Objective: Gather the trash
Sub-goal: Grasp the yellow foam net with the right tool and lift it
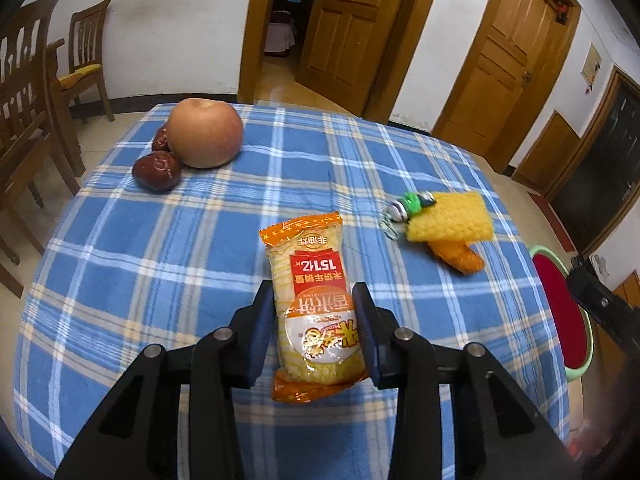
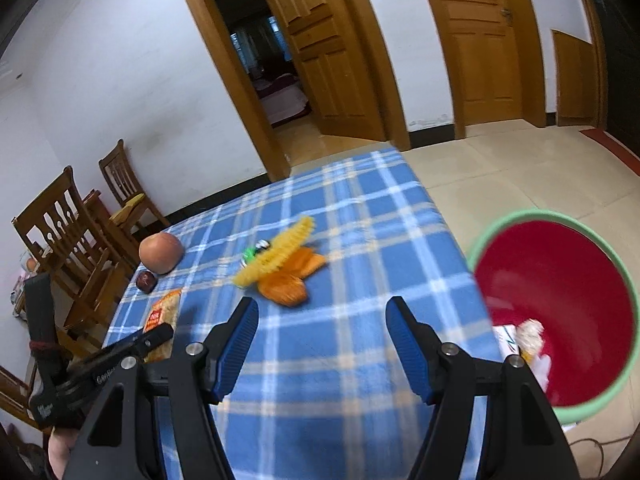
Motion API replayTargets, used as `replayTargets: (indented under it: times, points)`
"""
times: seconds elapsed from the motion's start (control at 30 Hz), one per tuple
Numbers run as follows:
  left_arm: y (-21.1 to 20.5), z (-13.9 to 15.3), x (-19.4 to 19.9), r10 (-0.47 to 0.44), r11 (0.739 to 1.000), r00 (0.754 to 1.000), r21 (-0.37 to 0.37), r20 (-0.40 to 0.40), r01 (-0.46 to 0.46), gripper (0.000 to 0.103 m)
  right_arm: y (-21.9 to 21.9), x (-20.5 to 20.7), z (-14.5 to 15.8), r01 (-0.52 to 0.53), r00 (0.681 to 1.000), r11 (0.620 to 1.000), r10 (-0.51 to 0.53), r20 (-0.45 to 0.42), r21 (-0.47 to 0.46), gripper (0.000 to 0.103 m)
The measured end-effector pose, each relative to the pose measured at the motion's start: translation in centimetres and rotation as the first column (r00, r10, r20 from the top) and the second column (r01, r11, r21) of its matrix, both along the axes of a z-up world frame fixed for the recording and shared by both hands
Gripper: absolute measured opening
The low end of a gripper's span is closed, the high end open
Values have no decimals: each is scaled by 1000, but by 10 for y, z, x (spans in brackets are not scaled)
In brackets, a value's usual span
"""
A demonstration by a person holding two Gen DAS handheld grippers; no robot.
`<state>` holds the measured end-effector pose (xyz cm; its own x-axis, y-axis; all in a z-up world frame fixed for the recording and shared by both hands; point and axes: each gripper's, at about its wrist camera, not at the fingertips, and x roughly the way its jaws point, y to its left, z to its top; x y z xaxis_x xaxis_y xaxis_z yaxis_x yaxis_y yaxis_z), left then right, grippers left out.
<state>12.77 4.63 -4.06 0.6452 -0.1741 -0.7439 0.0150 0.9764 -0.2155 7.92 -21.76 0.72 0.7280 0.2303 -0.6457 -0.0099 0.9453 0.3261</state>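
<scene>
In the left wrist view, the left gripper has its blue-padded fingers pressed on both sides of an orange and yellow plastic snack packet, which sticks out lengthwise above the blue plaid cloth of the desk at lower centre. At the upper left of that frame a large pale apple touches two dark red dates. Right of centre lies a heap of yellow foam netting with orange peel and a green scrap. In the right wrist view, the right gripper hangs over bare cloth, its fingers wide apart and empty. At the right edge stands a red bin with a pale green rim, some white scraps at its bottom.
</scene>
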Motion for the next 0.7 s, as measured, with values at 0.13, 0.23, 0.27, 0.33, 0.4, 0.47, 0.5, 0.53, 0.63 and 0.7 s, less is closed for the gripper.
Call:
replayTargets:
  times: [0.13,0.23,0.27,0.33,0.4,0.47,0.5,0.53,0.63,0.7]
  points:
    - [7,-2,5,15,1000,1000,-7,-1,-15,39,17,23,-3,-18,1000,1000,18,-13,2,69]
    - [10,-5,8,25,1000,1000,-10,-4,-25,39,27,43,-8,-28,999,1000,28,-33,6,69]
    - [10,-6,9,27,1000,1000,-10,-5,-27,39,30,48,-10,-31,999,999,31,-37,9,69]
    - [11,-7,10,30,1000,1000,-9,-8,-30,39,35,57,-15,-37,998,999,38,-50,11,69]
    - [12,-9,12,31,999,999,-9,-11,-31,39,40,66,-18,-41,997,999,42,-61,15,68]
    - [12,-11,13,31,999,999,-8,-15,-31,39,42,74,-24,-44,996,999,46,-80,24,64]
    - [12,-11,13,31,999,999,-8,-15,-31,39,43,77,-26,-45,995,998,48,-88,31,62]
    - [12,-11,14,32,999,999,-9,-15,-32,39,43,82,-29,-49,993,998,53,-103,46,59]
    - [12,-12,14,30,1000,999,-8,-15,-31,39,44,91,-35,-56,990,997,63,-129,58,37]
    - [12,-12,13,29,1000,999,-7,-15,-29,39,44,92,-37,-69,988,996,76,-133,57,25]
